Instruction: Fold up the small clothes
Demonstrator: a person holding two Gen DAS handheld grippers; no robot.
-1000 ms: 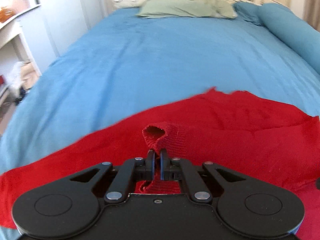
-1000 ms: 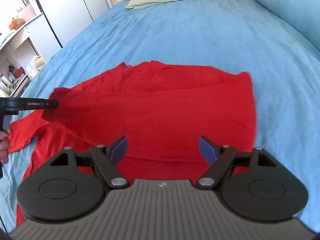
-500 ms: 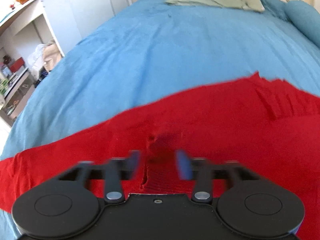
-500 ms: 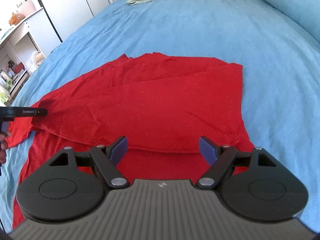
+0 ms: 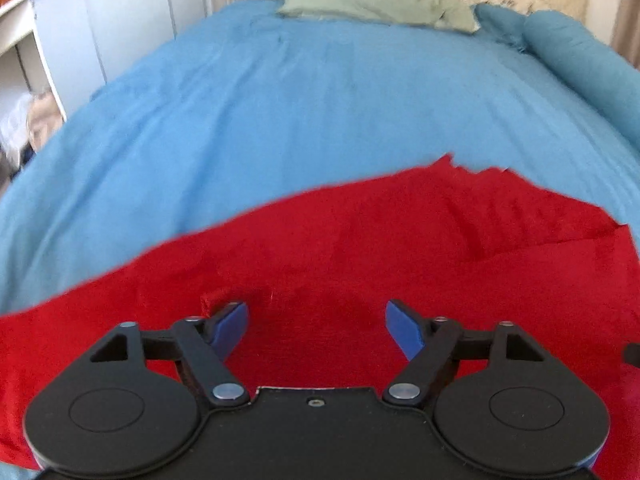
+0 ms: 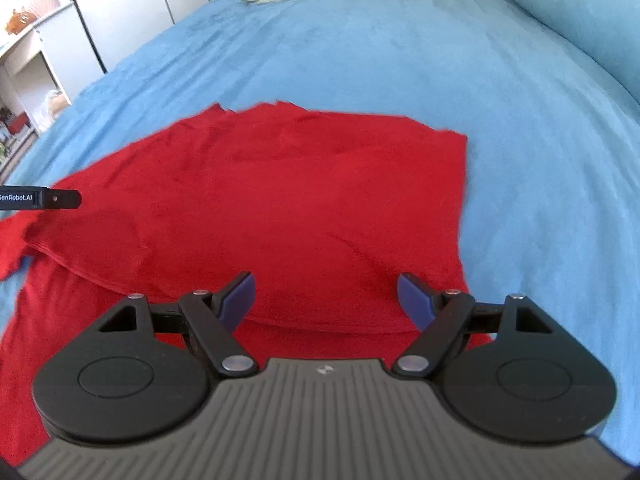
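Observation:
A red garment (image 6: pixel 280 208) lies on the blue bed cover (image 6: pixel 420 60), with one layer folded over another; the folded edge runs across its near side. It also shows in the left wrist view (image 5: pixel 360 248). My left gripper (image 5: pixel 316 326) is open and empty just above the red cloth, and its tip shows at the left edge of the right wrist view (image 6: pixel 60 199). My right gripper (image 6: pixel 326 294) is open and empty over the garment's near folded edge.
Green pillows (image 5: pixel 376 4) and a blue bolster (image 6: pixel 572 16) lie at the head and right side of the bed. White cabinets (image 6: pixel 116 8) and shelves with clutter (image 6: pixel 24 92) stand beyond the bed's left edge.
My left gripper was shut on a pinch of red cloth, then opened and let it drop flat. The garment's top layer has settled. My right gripper stayed open.

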